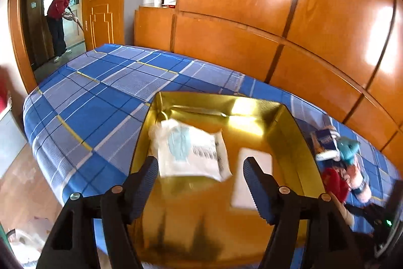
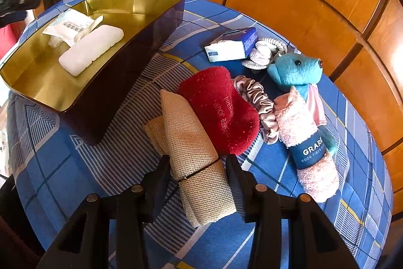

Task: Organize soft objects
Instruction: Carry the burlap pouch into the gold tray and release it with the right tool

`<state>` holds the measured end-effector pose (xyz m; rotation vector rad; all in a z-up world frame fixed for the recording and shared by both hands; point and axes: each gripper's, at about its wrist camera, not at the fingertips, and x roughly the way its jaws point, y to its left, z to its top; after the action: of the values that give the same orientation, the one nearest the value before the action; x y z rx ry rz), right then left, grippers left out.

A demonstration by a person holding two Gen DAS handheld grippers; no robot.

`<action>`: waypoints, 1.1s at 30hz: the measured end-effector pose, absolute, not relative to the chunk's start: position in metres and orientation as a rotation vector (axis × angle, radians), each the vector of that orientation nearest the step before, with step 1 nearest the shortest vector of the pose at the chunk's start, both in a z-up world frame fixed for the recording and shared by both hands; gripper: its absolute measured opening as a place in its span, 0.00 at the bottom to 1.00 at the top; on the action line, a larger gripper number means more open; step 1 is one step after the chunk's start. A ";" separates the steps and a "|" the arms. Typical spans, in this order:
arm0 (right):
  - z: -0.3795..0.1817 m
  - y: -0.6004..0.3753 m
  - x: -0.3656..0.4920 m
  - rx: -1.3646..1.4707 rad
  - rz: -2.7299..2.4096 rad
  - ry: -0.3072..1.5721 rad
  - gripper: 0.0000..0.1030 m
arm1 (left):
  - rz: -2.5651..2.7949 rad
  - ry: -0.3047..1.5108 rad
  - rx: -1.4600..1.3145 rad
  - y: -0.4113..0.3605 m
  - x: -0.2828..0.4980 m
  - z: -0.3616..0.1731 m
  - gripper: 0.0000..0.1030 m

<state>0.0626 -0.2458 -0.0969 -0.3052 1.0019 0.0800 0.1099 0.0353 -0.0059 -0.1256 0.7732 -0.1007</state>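
Your right gripper (image 2: 199,168) clamps the beige mesh roll (image 2: 194,143) — near edge of the soft pile; your left gripper (image 1: 201,175) hangs wide, empty, over the gold box (image 1: 289,127).

One gold-lined box (image 2: 141,42) sits at the upper left of the right wrist view, with two things inside: one white packet (image 2: 66,27) and one white pad (image 2: 90,52). Right of the box lie seven soft things: one beige mesh roll (image 2: 191,143), one red cloth (image 2: 219,107), one pink scrunchie (image 2: 262,102), one pink towel roll (image 2: 307,150), one blue plush toy (image 2: 294,69), one tissue pack (image 2: 231,44) and one grey striped piece (image 2: 262,54).
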 end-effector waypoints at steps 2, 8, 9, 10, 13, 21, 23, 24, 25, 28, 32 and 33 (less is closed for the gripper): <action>-0.098 -0.243 0.062 -0.317 0.072 1.000 0.44 | -0.104 0.766 -0.120 0.034 0.099 -0.004 0.71; -0.098 -0.242 0.059 -0.314 0.054 0.984 0.44 | -0.123 0.775 -0.102 0.027 0.071 -0.005 0.74; -0.098 -0.242 0.059 -0.313 0.053 0.981 0.44 | -0.127 0.780 -0.100 0.026 0.068 -0.006 0.74; -0.098 -0.242 0.058 -0.311 0.050 0.979 0.44 | -0.131 0.783 -0.102 0.025 0.065 -0.007 0.74; -0.095 -0.244 0.054 -0.276 0.044 0.970 0.43 | -0.132 0.788 -0.098 0.024 0.057 -0.008 0.74; -0.073 -0.268 0.044 -0.056 0.047 0.964 0.40 | -0.131 0.805 -0.100 0.026 0.055 -0.013 0.74; -0.066 -0.269 0.041 -0.027 0.031 0.947 0.40 | -0.130 0.807 -0.103 0.026 0.054 -0.013 0.74; -0.062 -0.270 0.039 -0.018 0.027 0.937 0.40 | -0.130 0.805 -0.105 0.027 0.054 -0.013 0.74; -0.056 -0.270 0.037 -0.006 0.025 0.922 0.40 | -0.129 0.806 -0.106 0.028 0.054 -0.013 0.74; -0.037 -0.268 0.033 0.035 0.048 0.877 0.39 | -0.124 0.808 -0.114 0.031 0.054 -0.015 0.74; -0.016 -0.250 0.039 0.055 0.121 0.845 0.40 | -0.114 0.816 -0.132 0.038 0.056 -0.017 0.74; -0.012 -0.244 0.041 0.054 0.140 0.842 0.40 | -0.108 0.816 -0.136 0.040 0.056 -0.017 0.74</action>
<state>0.0414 -0.2442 -0.0123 0.0540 0.8423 0.1399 0.0557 0.0402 -0.0171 -0.1356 0.8156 -0.1081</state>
